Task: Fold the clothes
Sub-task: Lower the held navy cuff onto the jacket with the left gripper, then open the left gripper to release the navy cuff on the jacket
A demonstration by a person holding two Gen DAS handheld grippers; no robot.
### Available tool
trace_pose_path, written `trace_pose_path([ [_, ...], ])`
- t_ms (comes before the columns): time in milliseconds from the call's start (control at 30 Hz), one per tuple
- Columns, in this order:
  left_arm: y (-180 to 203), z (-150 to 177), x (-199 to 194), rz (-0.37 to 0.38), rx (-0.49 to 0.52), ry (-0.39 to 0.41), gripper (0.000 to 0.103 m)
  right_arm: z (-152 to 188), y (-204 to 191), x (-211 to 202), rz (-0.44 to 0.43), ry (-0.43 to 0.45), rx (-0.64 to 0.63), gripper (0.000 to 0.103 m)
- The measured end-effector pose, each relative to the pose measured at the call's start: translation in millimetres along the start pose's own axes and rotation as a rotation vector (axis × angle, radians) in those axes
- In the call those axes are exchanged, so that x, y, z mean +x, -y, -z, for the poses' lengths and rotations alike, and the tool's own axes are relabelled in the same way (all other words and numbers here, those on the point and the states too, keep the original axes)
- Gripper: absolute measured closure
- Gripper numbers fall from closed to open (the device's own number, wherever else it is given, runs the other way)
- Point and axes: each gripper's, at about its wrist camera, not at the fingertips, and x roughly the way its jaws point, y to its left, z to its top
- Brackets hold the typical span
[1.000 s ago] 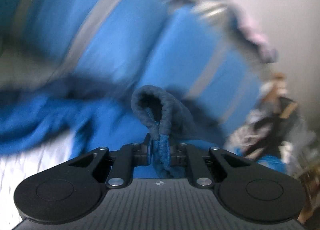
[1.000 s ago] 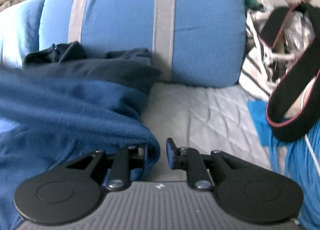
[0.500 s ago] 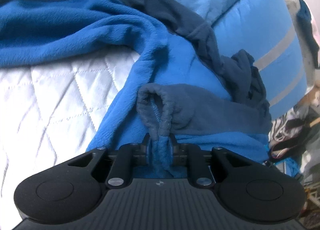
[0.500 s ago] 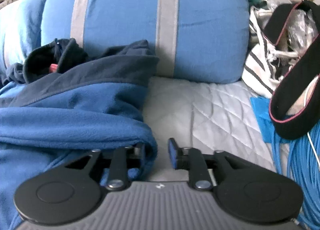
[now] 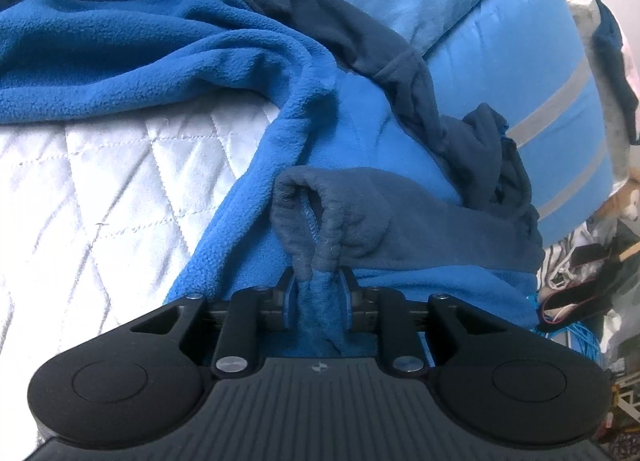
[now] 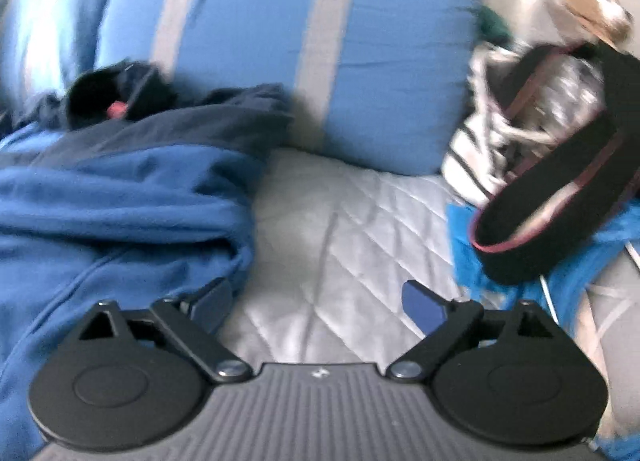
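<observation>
Left claw (image 5: 318, 295) pinches the fleece jacket's (image 5: 160, 49) cuff; right claw (image 6: 316, 303), blurred, gapes seemingly empty.

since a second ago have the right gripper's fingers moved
Yes. The right gripper has spread wide open over the white quilted bedcover; its left finger has left the blue fleece jacket.

Bed w/ white quilted cover (image 5: 100, 189); blue fleece jacket (image 5: 168, 57) spread on it, blue grey-striped pillows (image 6: 280, 33) at back, black strap (image 6: 548, 213) + blue cord at right.
</observation>
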Motion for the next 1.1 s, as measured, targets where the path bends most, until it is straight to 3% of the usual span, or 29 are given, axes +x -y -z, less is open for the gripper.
trace_pose_path([
  [200, -1.8, 2.0, -1.1, 0.008, -0.001, 0.009, 0.081, -13.5, 4.6, 5.4, -0.053, 0.068, 0.226, 0.008],
  [333, -3.1, 1.9, -0.9, 0.009, -0.015, 0.008, 0.08, -19.0, -11.3, 28.7, -0.047, 0.048, 0.207, 0.008],
  [467, -3.6, 1.2, -0.6, 0.011, -0.022, 0.003, 0.08, -9.5, -18.2, 60.2, -0.002, -0.063, 0.184, 0.003],
  [600, -2.3, -1.6, -1.2, 0.01, -0.022, -0.015, 0.078, -8.6, -28.9, 56.2, 0.048, -0.029, 0.142, 0.0],
  [700, 4.3, -5.0, -5.2, -0.013, -0.005, -0.037, 0.067, -13.9, -32.9, 43.6, 0.044, 0.042, 0.144, 0.002],
  [833, 22.0, -7.8, -25.0, -0.175, 0.073, -0.019, 0.043, -25.3, -31.7, 30.0, 0.019, 0.11, 0.175, 0.007],
  [867, 24.9, -7.4, -32.0, -0.199, 0.075, 0.0, 0.042, -28.9, -29.6, 28.6, 0.005, 0.118, 0.192, 0.009],
  [1000, 39.2, -2.7, -55.2, -0.157, 0.054, 0.071, 0.042, -45.8, -17.1, 31.3, -0.066, 0.134, 0.296, 0.02],
  [1100, 67.3, 4.8, -53.2, -0.124, 0.088, 0.074, 0.041, -61.9, -7.9, 40.2, -0.113, 0.147, 0.393, 0.023],
])
